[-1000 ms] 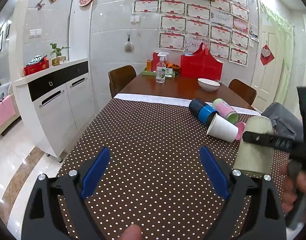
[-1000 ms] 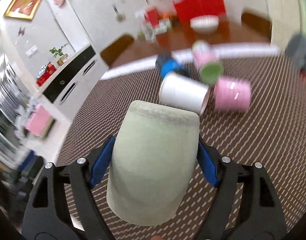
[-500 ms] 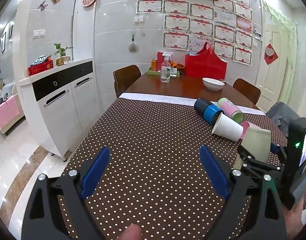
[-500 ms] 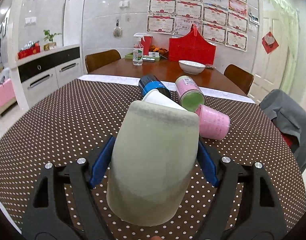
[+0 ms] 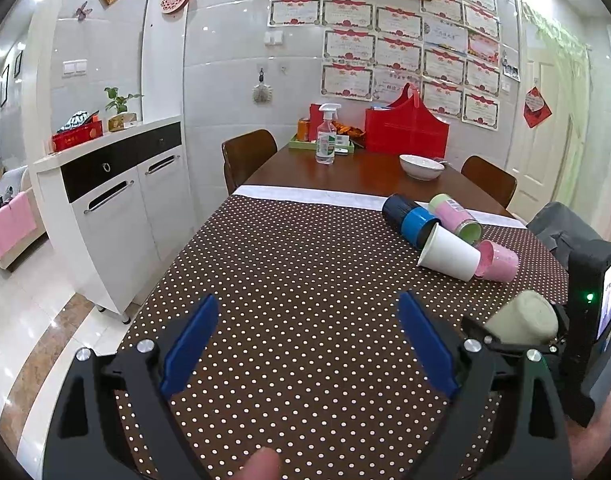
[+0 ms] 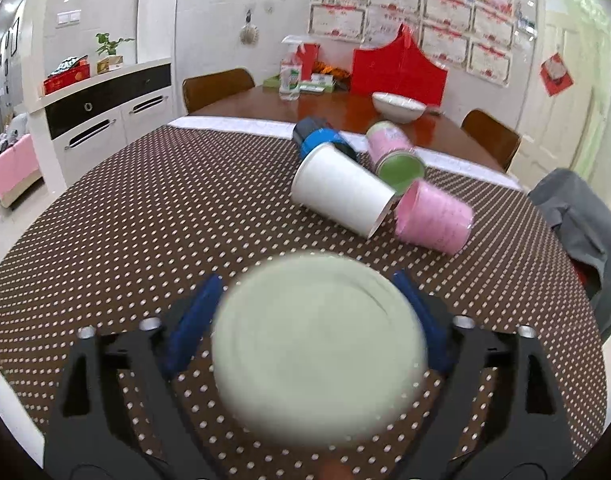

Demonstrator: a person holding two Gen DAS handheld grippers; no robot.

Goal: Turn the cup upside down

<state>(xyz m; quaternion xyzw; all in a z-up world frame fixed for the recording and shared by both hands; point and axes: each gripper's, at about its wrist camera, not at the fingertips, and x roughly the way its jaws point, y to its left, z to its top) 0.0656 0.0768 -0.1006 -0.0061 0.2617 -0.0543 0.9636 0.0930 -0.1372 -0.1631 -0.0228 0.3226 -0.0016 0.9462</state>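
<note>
My right gripper (image 6: 305, 332) is shut on a pale green cup (image 6: 319, 350), whose flat base points at the camera and looks blurred. The same cup (image 5: 523, 318) shows in the left wrist view, tilted in the right gripper low over the dotted tablecloth (image 5: 305, 272) at the right. My left gripper (image 5: 305, 344) is open and empty over the cloth's near part. Further back lie a white paper cup (image 6: 341, 190), a pink cup (image 6: 435, 218), a pink-and-green cup (image 6: 395, 156) and a blue-and-black cup (image 6: 319, 138), all on their sides.
Beyond the cloth the bare wooden table (image 5: 365, 176) carries a white bowl (image 5: 421, 166), a spray bottle (image 5: 326, 136), a red bag (image 5: 405, 128) and a green tray. Chairs stand around the table. A white cabinet (image 5: 105, 200) is at the left, a grey garment (image 6: 581, 224) at the right.
The right gripper has turned the green cup from upright-looking with its side showing to its base facing the camera, and has dropped lower and nearer the cloth. The left gripper barely moved.
</note>
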